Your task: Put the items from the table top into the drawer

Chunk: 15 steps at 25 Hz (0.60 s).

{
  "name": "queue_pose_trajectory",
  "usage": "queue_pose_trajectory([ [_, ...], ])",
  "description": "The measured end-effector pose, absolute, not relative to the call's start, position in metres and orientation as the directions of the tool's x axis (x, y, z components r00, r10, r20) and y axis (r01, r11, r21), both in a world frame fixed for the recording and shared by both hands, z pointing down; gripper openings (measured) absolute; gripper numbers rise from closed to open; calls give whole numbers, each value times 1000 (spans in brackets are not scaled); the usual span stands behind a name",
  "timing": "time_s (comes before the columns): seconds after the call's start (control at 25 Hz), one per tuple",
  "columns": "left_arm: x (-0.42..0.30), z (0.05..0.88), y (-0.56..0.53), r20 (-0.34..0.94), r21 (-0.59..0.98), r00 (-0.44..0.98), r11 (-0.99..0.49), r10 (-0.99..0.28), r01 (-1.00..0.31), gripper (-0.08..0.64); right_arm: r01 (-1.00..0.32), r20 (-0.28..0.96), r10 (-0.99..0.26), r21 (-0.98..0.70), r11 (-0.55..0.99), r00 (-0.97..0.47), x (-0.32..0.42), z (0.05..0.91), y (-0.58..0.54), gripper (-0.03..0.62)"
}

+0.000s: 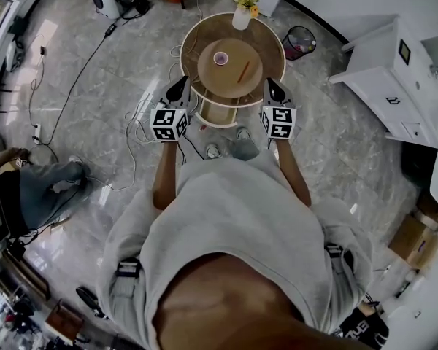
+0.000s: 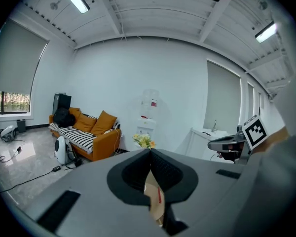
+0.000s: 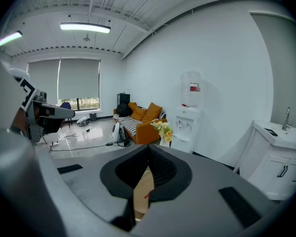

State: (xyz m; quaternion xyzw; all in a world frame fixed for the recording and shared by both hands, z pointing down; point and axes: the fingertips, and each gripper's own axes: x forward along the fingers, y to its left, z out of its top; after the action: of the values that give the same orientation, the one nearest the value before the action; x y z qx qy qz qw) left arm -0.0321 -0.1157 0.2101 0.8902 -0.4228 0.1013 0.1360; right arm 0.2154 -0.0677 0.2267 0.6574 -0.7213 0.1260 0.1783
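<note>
The left tool (image 1: pixel 179 86) and the right tool (image 1: pixel 272 86) hung either side of the round, light-wood tiered desk (image 1: pixel 204 75). Each had its jaws pressed together with nothing between them, probably poised to deal with the drawer before any picking up. The task's things lay untouched on the desk's upper disc: a small pink-rimmed round cup (image 1: pixel 220 57) and, near it, a slim orange-red pen (image 1: pixel 243 72). No open drawer could be made out. A white vase of yellow flowers (image 1: pixel 241 9) stood at the far rim. Around spread grey marble floor (image 1: pixel 95 144), with a trailing black cable (image 1: pixel 74 84), a black mesh waste bin (image 1: pixel 300 41) and a white cabinet (image 1: pixel 383 79).
</note>
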Motion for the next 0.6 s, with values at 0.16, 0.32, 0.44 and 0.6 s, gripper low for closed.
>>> queue_pose_trajectory([
  [0.16, -13, 218, -118, 312, 166, 607, -588, -730, -792, 15, -988, 446, -886, 25, 154, -127, 225, 242, -82, 25],
  [0.32, 7, 231, -114, 354, 170, 581, -561, -732, -810, 15, -981, 469, -866, -5, 193, -173, 239, 260, -91, 25],
  [0.44, 23, 247, -97, 406, 191, 558, -530, -724, -826, 15, -975, 506, -837, -33, 220, -206, 252, 280, -85, 25],
  [0.6, 51, 273, -91, 445, 202, 534, -501, -719, -842, 15, -968, 541, -807, -57, 246, -237, 277, 313, -89, 25],
])
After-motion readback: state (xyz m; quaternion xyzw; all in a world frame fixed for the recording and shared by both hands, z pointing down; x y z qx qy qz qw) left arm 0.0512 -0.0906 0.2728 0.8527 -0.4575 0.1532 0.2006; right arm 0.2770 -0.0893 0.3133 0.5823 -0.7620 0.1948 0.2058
